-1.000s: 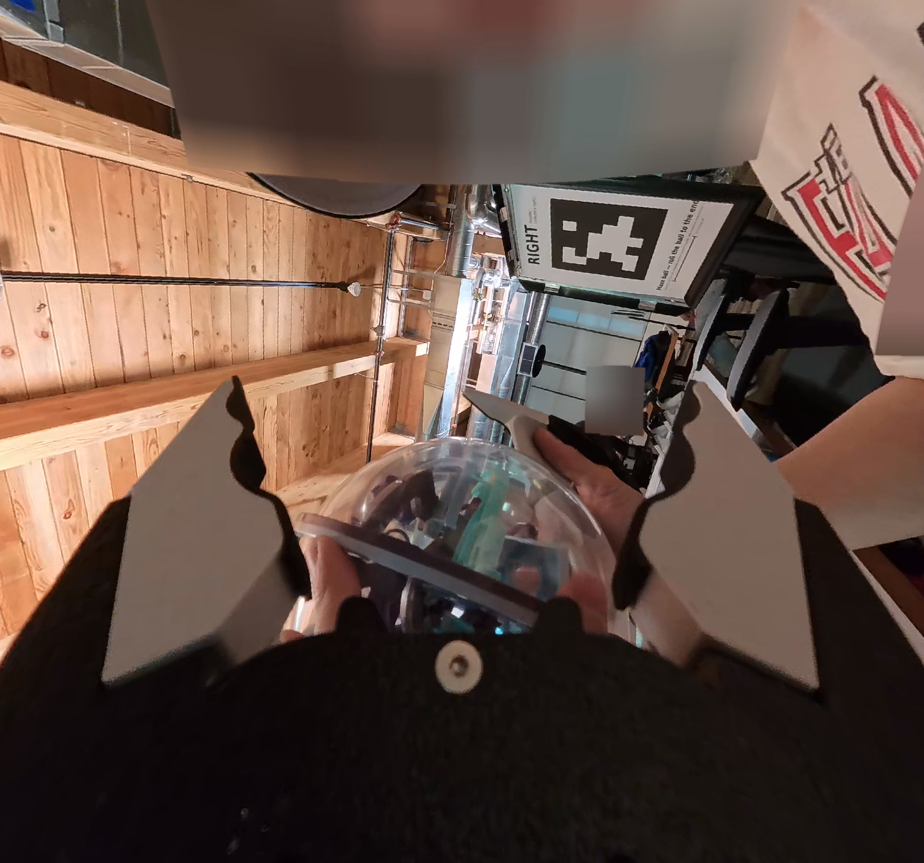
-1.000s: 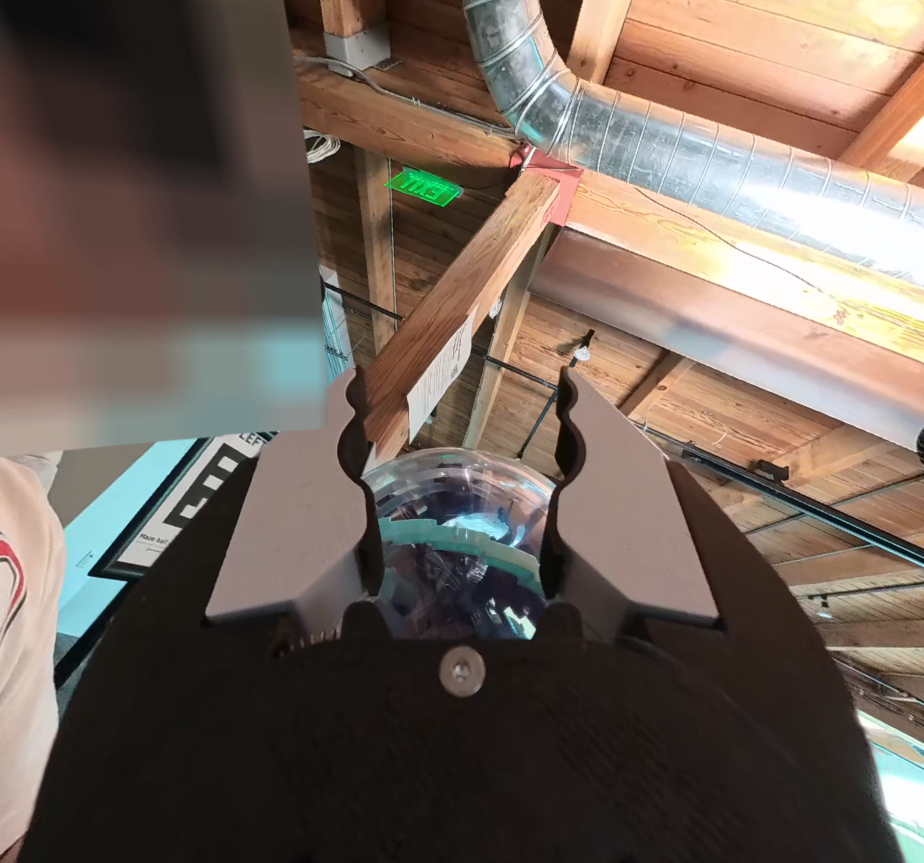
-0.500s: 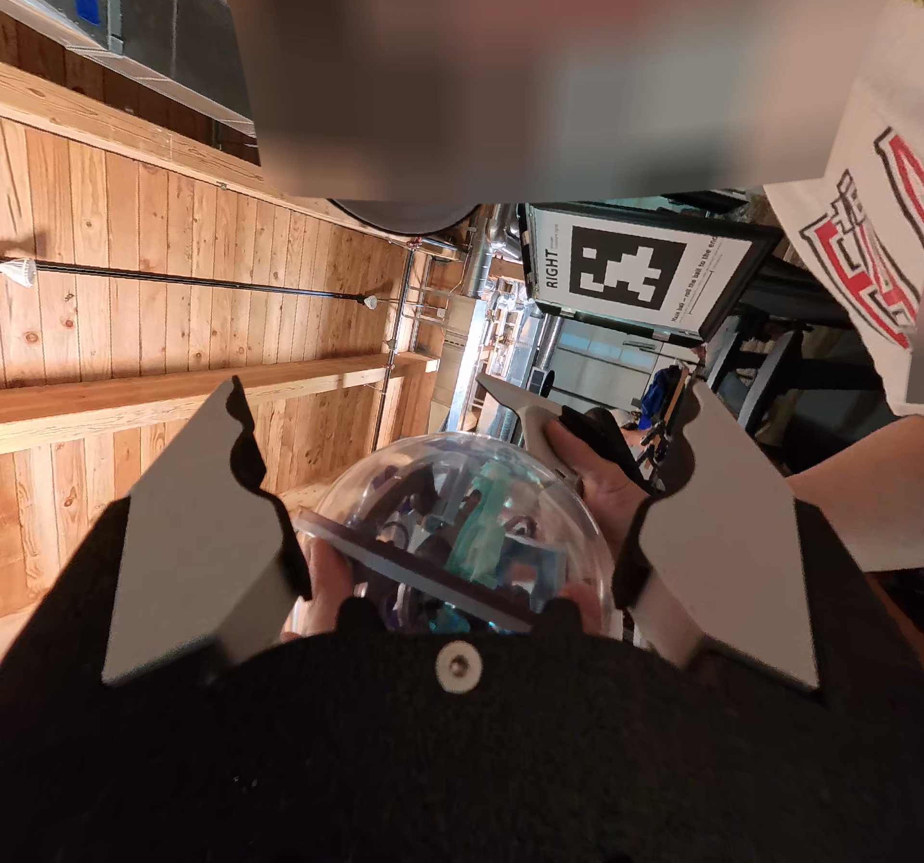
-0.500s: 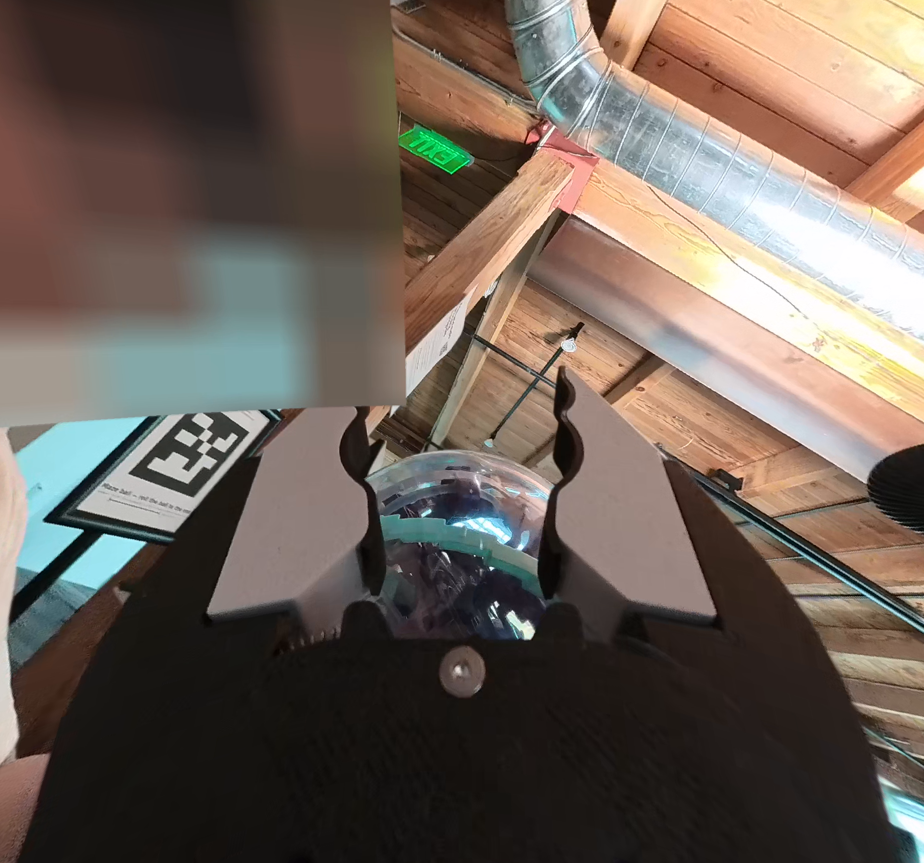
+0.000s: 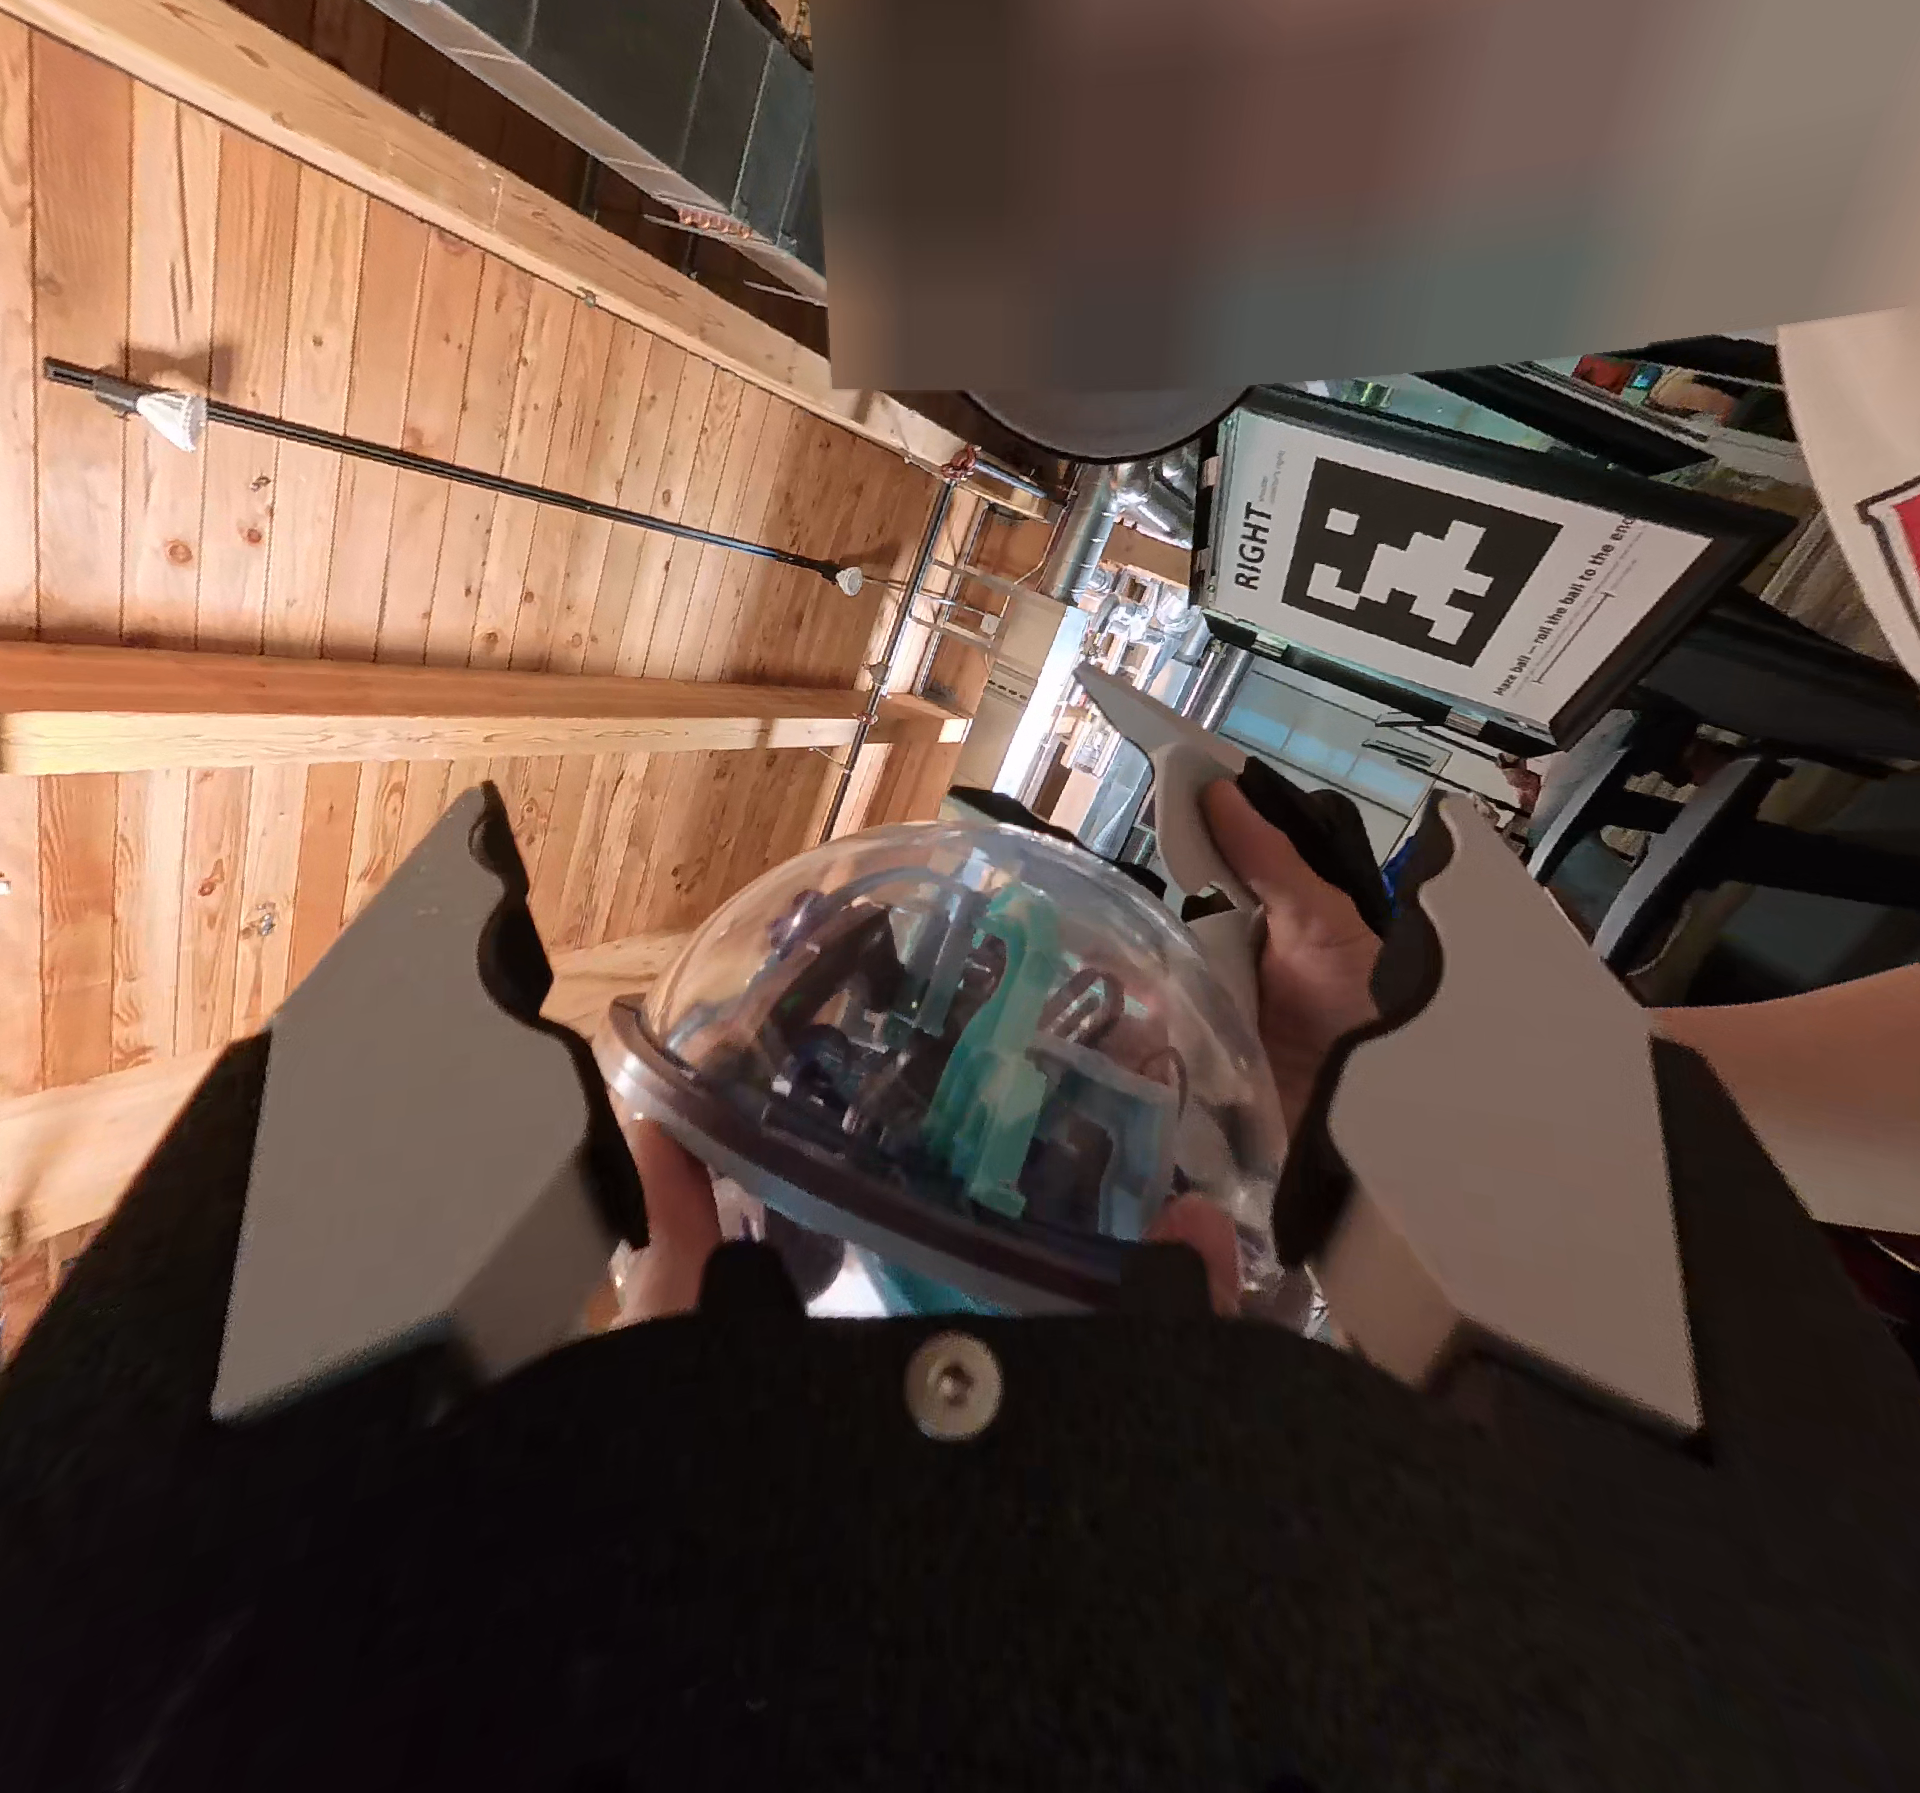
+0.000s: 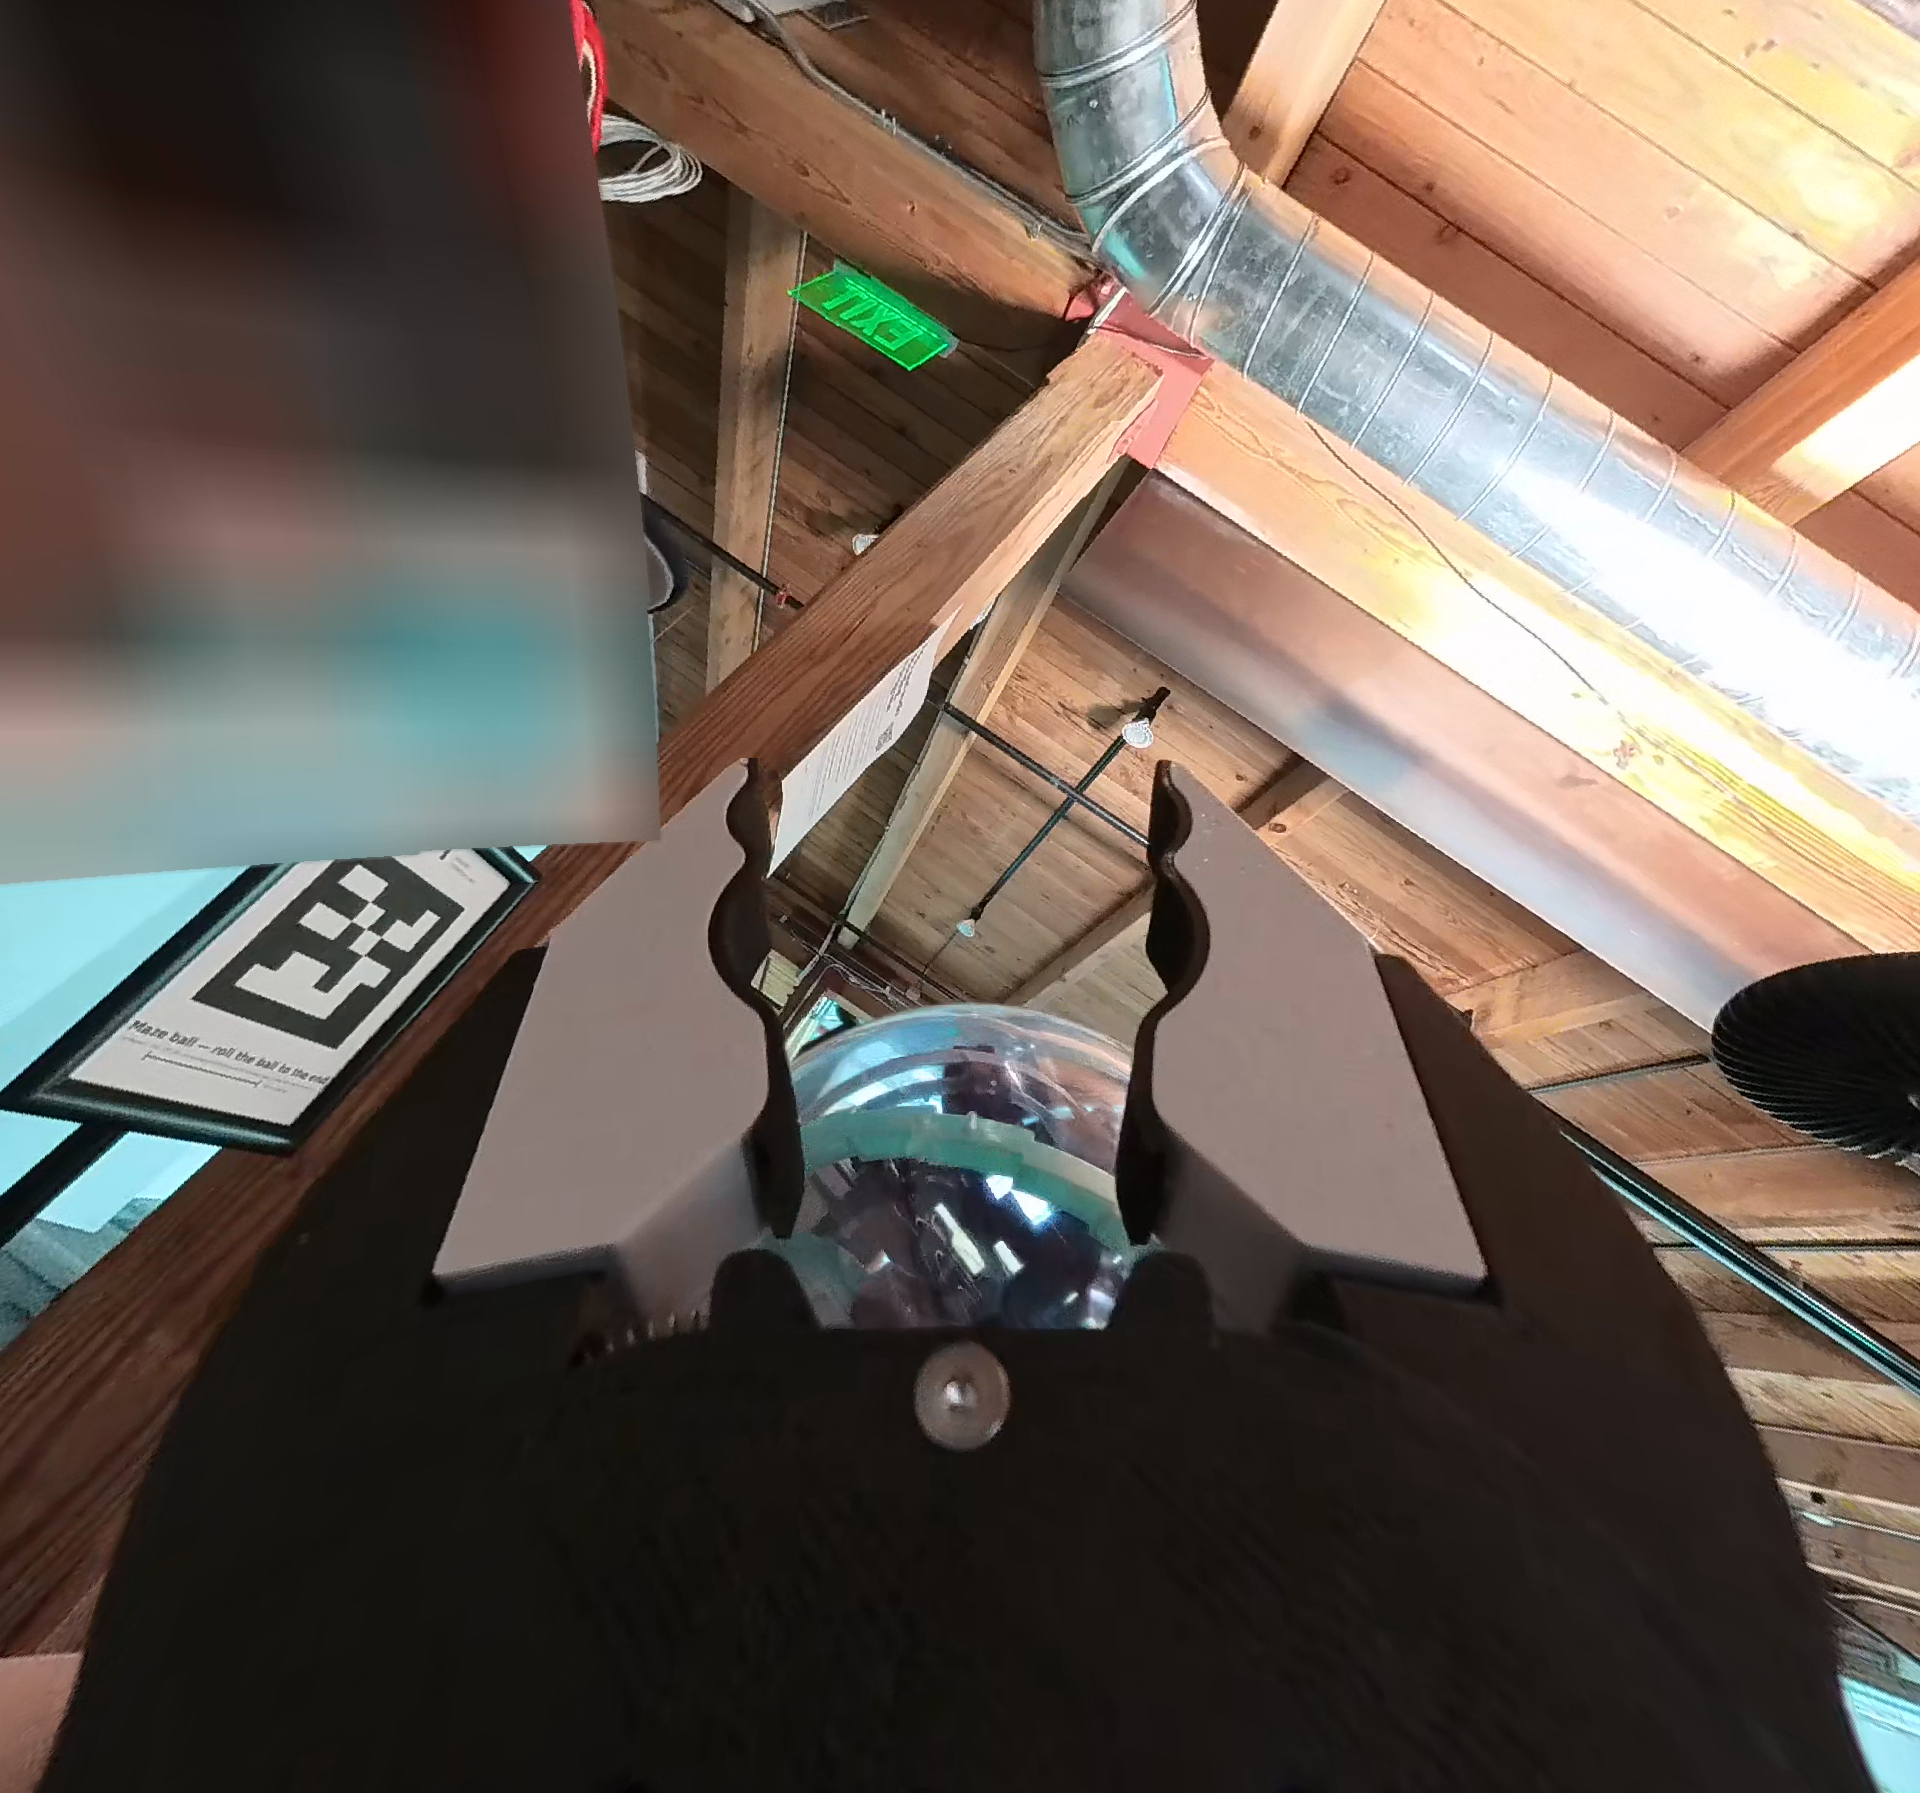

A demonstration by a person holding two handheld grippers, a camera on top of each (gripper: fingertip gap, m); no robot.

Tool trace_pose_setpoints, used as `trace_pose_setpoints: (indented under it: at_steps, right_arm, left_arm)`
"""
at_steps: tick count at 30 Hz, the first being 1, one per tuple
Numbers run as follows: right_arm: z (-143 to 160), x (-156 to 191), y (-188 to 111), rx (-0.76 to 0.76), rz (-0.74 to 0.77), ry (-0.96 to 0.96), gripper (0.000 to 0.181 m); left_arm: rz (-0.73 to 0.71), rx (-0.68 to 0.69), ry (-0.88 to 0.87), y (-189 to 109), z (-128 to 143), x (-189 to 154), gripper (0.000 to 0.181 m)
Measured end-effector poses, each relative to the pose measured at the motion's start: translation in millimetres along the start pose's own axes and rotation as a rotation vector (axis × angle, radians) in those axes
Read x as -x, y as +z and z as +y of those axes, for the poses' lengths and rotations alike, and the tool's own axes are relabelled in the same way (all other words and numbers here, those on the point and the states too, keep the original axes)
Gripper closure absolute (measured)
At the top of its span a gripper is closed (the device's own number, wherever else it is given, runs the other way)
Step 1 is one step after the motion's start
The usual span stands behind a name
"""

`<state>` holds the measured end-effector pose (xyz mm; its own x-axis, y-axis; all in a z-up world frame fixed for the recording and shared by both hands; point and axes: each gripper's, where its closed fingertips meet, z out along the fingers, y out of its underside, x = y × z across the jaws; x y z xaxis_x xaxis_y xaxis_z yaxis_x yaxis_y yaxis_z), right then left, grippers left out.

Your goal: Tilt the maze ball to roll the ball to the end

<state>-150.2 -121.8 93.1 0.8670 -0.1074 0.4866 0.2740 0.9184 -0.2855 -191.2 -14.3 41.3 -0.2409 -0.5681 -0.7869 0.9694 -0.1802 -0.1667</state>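
Observation:
The maze ball is a clear sphere with a dark rim and teal and dark tracks inside. It sits deep between the wide-spread jaws of my left gripper, its rim against both pads. A person's fingers show at its lower edge. In the right wrist view the maze ball sits low between the half-closed jaws of my right gripper, its sides hidden behind them. One finger of the right gripper lies along the ball's right side under a hand. The small ball inside cannot be made out.
Both cameras look up at a wooden ceiling with beams and a metal duct. A framed marker sign stands behind the ball and also shows in the right wrist view. A person's arm is at the right.
Both grippers have tilted with the ball, and the ceiling has shifted in both views. The ball sits slightly lower between the right jaws. Neither jaw gap has changed.

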Motion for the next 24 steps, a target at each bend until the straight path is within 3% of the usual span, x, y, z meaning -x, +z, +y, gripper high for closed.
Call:
trace_pose_setpoints:
  at_steps: [3, 14, 24]
  right_arm:
    - [-2.4, -1.2, -0.4, -0.013, 0.005, 0.011, 0.111]
    - [-19.2, 22.5, 8.0, -0.101, -0.066, 0.062, 0.114]
    - [-6.2, 61.4, 15.5, -0.04, -0.216, 0.002, 0.114]
  left_arm:
    - [-0.014, 0.006, -0.014, -2.1, 3.5, 3.0, 0.024]
    - [-0.132, -0.197, -0.294, -26.1, -10.9, 38.8, 0.025]
    - [-0.144, -0.391, -0.482, -49.6, -27.1, 60.3, 0.025]
